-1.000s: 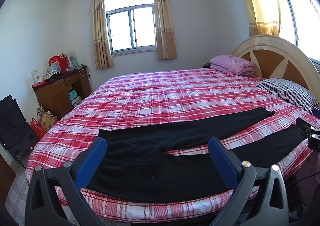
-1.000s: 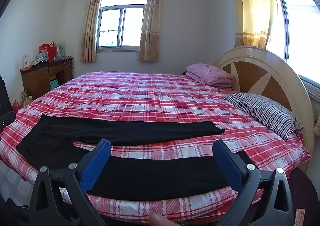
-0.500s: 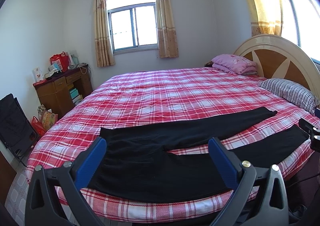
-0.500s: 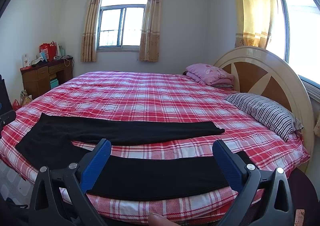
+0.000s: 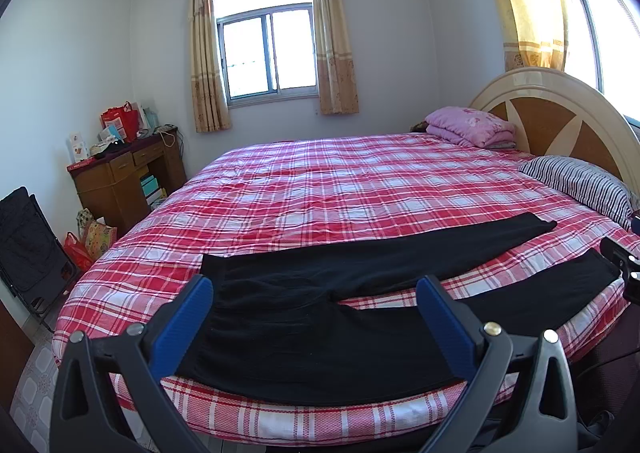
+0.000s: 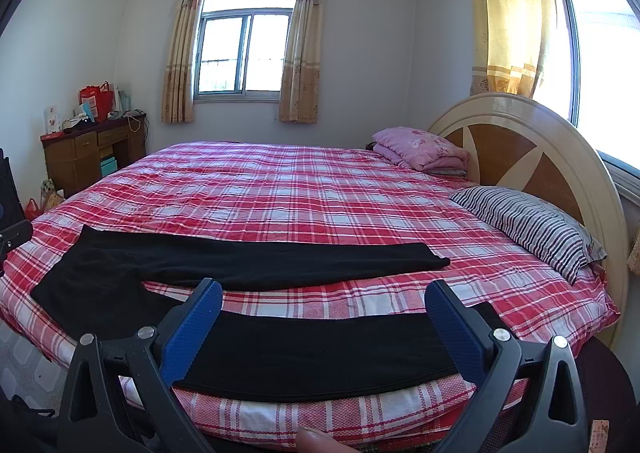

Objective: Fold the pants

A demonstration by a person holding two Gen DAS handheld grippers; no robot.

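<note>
We saw the black pants (image 5: 320, 317) lying flat on the bed (image 5: 360, 189). Our left gripper (image 5: 314, 291) and right gripper (image 6: 322, 295) were wide open, holding nothing, their fingers hiding some cloth.

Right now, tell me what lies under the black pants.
The black pants lie flat on the red plaid bedcover, legs spread apart with a strip of plaid showing between them. Whatever is beneath the cover is hidden. Both grippers hover open, touching nothing.
</note>
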